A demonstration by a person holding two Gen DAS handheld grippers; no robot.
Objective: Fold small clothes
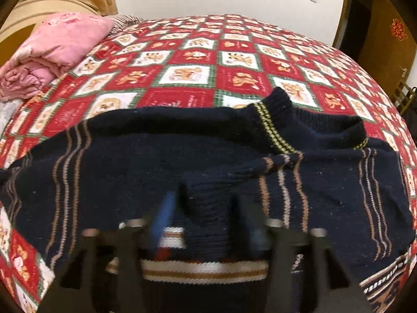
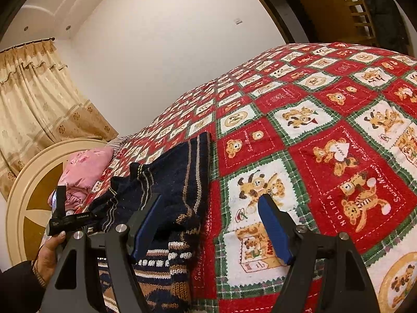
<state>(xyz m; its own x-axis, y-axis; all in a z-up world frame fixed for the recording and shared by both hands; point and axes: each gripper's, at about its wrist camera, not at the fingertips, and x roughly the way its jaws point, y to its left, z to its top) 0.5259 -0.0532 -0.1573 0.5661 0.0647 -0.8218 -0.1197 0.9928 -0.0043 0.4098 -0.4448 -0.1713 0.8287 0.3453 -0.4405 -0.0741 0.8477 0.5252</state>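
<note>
Across the bed (image 1: 234, 60), near its front edge: dark knit sweater (image 1: 109, 182) lying widthwise, sleeve cuff (image 1: 206, 206) loose between parted left hand-held gripper (image 1: 206, 224); right hand-held gripper (image 2: 208, 224) wide, empty, beside sweater's patterned hem.

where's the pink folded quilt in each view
Left wrist view: the pink quilt lies at upper left, on the bed's far corner beyond the navy sweater.
Right wrist view: the same quilt sits at middle left, behind the sweater.
Shared landmark: the cream headboard beside it.
</note>
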